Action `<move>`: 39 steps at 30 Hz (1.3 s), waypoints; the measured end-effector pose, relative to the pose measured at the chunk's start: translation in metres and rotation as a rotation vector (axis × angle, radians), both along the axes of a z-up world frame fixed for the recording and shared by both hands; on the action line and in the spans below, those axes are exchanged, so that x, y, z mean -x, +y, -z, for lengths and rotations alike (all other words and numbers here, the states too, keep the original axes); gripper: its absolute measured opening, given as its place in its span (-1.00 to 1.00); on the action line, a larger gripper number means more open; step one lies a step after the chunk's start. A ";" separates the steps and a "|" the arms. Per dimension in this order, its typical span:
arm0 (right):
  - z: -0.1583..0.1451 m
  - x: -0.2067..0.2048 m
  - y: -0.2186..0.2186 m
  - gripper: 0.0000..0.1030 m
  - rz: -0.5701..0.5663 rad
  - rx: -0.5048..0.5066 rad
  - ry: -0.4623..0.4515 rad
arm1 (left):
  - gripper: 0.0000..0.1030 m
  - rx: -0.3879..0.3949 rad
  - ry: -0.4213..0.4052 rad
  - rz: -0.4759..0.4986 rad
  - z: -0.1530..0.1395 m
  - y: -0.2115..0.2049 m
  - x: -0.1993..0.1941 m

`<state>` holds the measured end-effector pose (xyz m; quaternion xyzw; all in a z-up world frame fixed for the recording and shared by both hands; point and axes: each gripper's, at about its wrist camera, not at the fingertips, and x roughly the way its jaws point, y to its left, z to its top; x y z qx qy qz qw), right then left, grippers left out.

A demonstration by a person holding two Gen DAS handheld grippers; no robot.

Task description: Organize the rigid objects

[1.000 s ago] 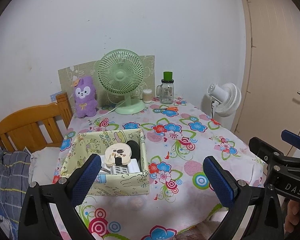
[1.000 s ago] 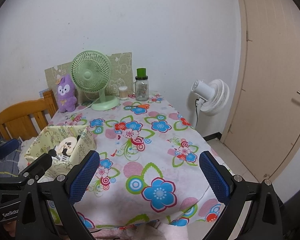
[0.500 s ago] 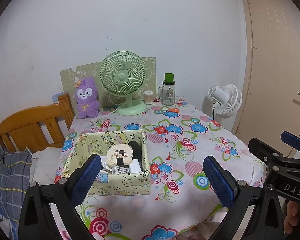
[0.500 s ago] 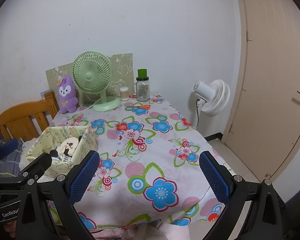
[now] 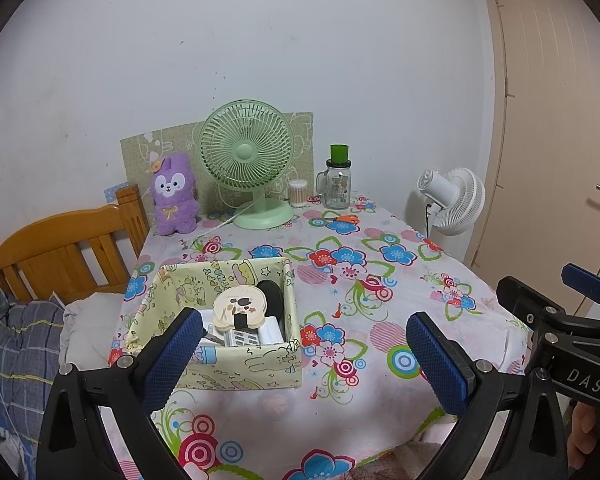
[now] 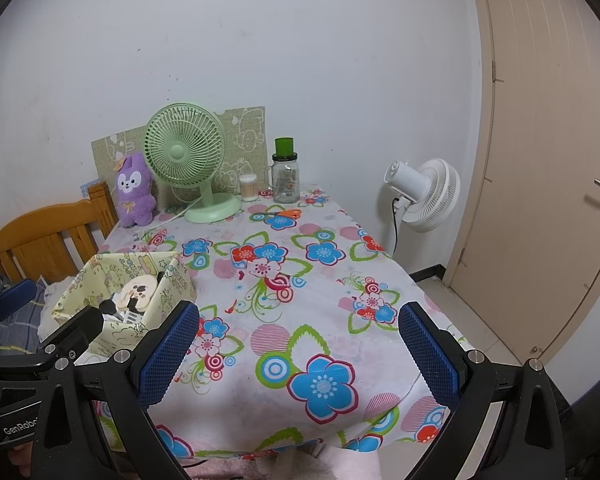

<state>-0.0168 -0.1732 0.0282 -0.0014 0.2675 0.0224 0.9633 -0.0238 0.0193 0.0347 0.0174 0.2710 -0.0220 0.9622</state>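
Note:
A yellow patterned fabric box (image 5: 260, 364) (image 6: 168, 280) stands on the near left of the flowered table. It holds a round cream compact (image 5: 240, 310) (image 6: 140, 289), a black round item (image 5: 274, 296) and small white items. My left gripper (image 5: 304, 360) is open and empty, held back from the table's near edge in front of the box. My right gripper (image 6: 298, 352) is open and empty, over the near right part of the table. Orange-handled scissors (image 5: 340, 220) (image 6: 286, 213) lie near the far edge.
At the back stand a green desk fan (image 5: 246, 160) (image 6: 186, 156), a purple plush (image 5: 174, 196), a cotton swab jar (image 5: 297, 194) and a glass jar with a green lid (image 5: 338, 178). A wooden chair (image 5: 60, 248) is left; a white floor fan (image 6: 424, 192) and door (image 6: 548, 160) right.
Both grippers have drawn back and risen slightly, so the table and box look a little farther away. Both stay open and empty.

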 end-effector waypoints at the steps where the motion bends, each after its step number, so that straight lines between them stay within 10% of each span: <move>1: 0.000 0.000 0.000 0.96 0.000 0.001 0.000 | 1.00 0.000 0.002 0.000 0.000 0.000 0.000; 39: 0.001 -0.002 0.001 0.96 -0.020 -0.012 -0.010 | 1.00 0.008 0.002 -0.004 0.000 -0.005 -0.002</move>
